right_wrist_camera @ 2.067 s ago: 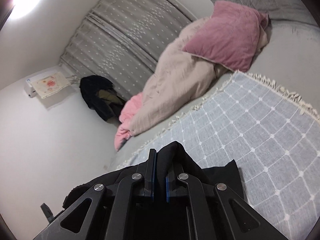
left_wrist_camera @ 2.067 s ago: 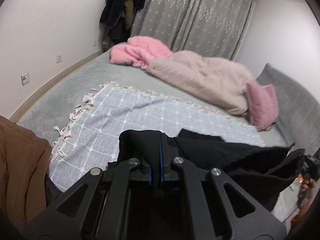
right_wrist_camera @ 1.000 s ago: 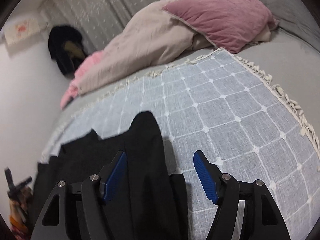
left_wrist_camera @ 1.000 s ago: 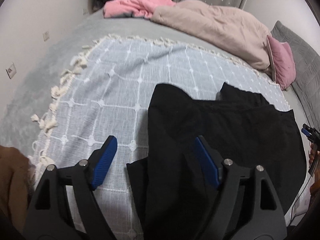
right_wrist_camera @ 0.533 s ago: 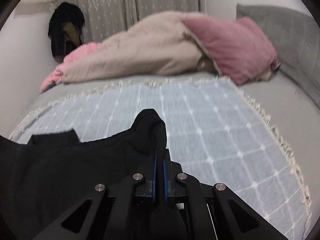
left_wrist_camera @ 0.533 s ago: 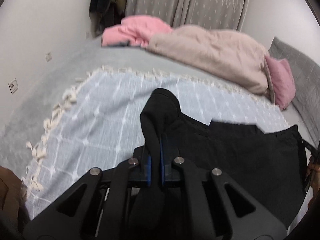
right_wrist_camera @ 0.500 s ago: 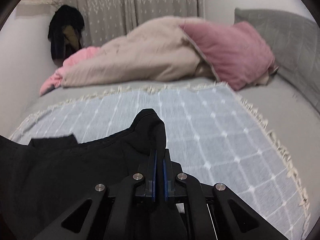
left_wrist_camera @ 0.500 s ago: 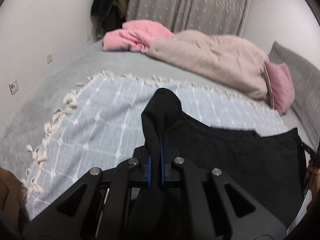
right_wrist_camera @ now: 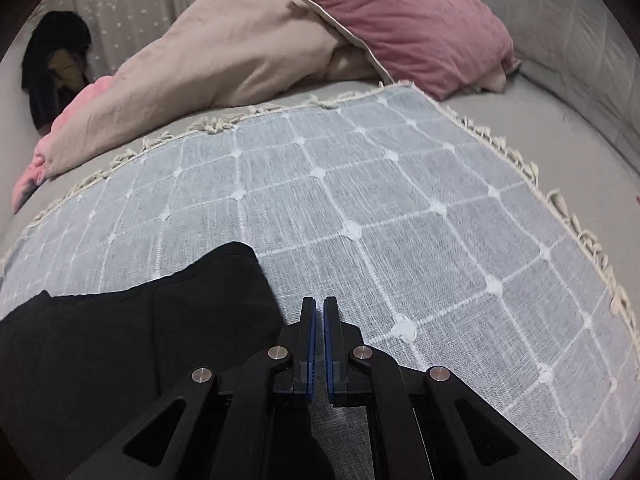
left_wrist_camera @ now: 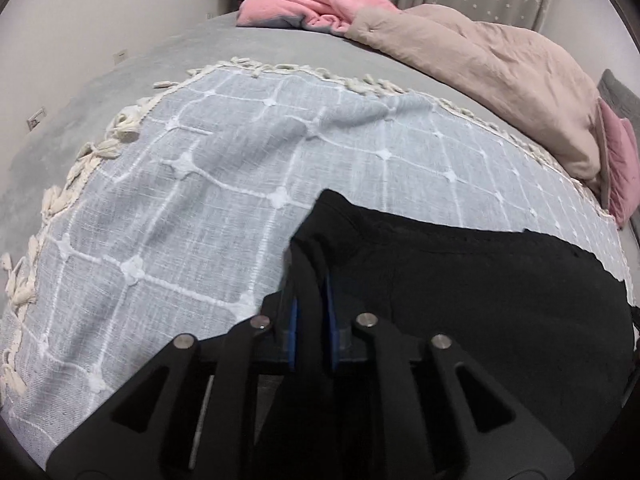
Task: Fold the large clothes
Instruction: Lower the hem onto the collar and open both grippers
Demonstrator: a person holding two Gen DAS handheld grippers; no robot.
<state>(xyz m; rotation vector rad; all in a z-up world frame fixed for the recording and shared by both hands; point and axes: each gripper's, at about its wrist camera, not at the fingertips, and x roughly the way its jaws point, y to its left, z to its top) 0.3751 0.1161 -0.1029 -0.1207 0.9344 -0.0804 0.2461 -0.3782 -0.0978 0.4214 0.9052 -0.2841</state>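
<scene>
A black garment (left_wrist_camera: 460, 280) lies on a pale blue checked throw (left_wrist_camera: 224, 168) spread over the bed. My left gripper (left_wrist_camera: 310, 280) is shut on a bunched corner of the black garment, low over the throw. In the right wrist view the garment (right_wrist_camera: 120, 320) lies flat at the lower left. My right gripper (right_wrist_camera: 319, 308) is shut with nothing between its blue pads, just to the right of the garment's edge, over the throw (right_wrist_camera: 380, 208).
A beige duvet (left_wrist_camera: 480, 52) and a pink blanket (left_wrist_camera: 320, 0) lie at the far side of the bed. A dark pink pillow (right_wrist_camera: 408, 20) rests against a grey headboard (right_wrist_camera: 580, 32). Dark clothes (right_wrist_camera: 52, 64) hang by the curtain. The throw has a tasselled fringe (right_wrist_camera: 580, 232).
Both grippers have dropped lower toward the bed. The right gripper no longer holds the garment corner, which now lies flat to its left. The left gripper still grips its corner.
</scene>
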